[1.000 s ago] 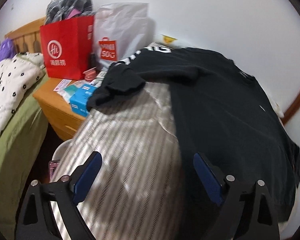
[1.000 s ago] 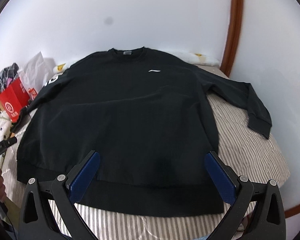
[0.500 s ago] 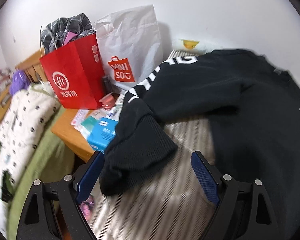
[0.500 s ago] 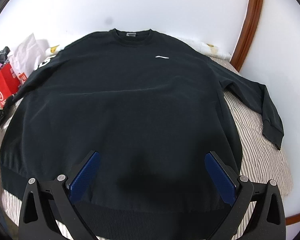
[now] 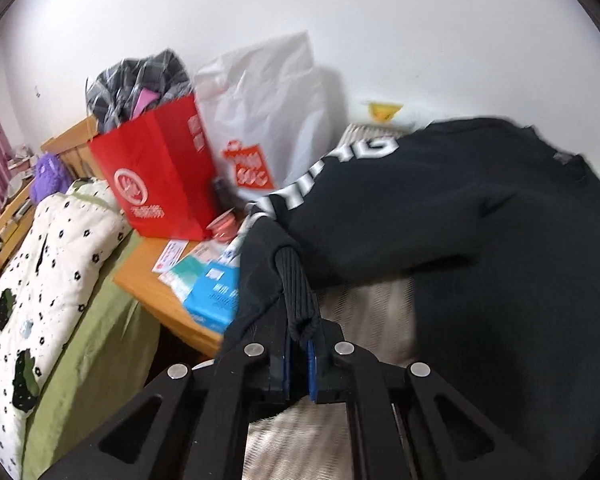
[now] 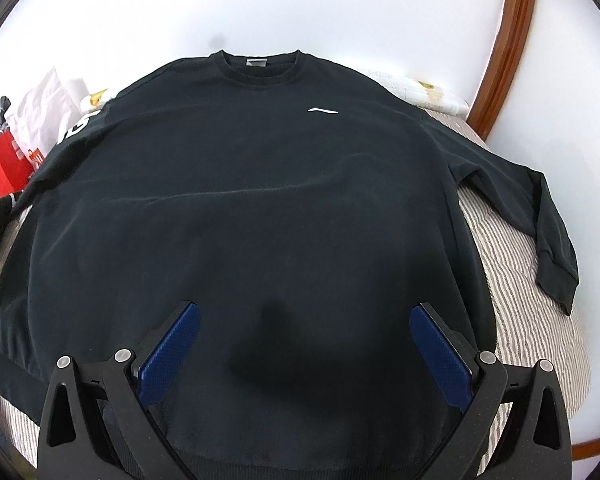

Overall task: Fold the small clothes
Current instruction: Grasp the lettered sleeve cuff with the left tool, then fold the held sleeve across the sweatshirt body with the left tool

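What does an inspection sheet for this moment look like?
Surface: striped bedding, mostly covered.
Job's things: black sweatshirt spread front up; one cuff lifted, the other sleeve flat.
Clutter: red bag, white bag, blue box and papers on a nightstand.
Claws: left claw has just closed on the cuff; right claw open above the hem.
Cables: nothing seen.
Surroundings: white wall, second bed with dotted quilt.

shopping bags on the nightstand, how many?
2. The red paper bag stands at the back left of the nightstand; the white plastic bag is right beside it, against the wall. Others may be hidden behind.
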`<action>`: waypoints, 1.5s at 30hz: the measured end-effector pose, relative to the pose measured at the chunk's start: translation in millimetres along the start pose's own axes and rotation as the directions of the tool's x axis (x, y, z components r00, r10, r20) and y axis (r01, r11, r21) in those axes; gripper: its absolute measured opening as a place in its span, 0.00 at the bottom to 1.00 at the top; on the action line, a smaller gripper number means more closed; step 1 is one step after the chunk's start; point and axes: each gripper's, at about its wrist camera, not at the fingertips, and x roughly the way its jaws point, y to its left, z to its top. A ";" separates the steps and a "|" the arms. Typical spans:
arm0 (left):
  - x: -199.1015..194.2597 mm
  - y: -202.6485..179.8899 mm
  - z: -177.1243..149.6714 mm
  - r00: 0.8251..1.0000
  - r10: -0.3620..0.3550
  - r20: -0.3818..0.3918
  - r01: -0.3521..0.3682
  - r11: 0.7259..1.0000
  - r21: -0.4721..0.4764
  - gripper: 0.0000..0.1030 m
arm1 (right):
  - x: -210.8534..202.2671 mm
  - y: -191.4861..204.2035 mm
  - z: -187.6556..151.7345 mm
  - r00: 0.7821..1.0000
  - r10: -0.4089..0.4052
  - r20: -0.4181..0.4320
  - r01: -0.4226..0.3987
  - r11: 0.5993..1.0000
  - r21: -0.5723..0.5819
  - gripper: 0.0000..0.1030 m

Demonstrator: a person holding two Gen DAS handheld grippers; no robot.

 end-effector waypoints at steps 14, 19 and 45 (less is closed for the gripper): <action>-78.0 -157.2 56.5 0.956 -0.273 0.105 0.259 0.957 0.128 0.06 | -6.3 -113.5 -15.5 0.998 -0.001 0.069 -0.006 0.996 0.090 1.00; -94.9 -245.2 58.7 0.924 -0.368 0.101 0.339 0.913 0.226 0.06 | 4.0 -162.6 -23.2 0.997 0.001 0.083 -0.011 0.992 0.124 1.00; -86.9 -224.3 41.9 0.850 -0.525 0.032 0.511 0.840 0.183 0.65 | 29.0 -114.4 36.8 0.989 0.123 0.083 -0.125 0.992 0.014 1.00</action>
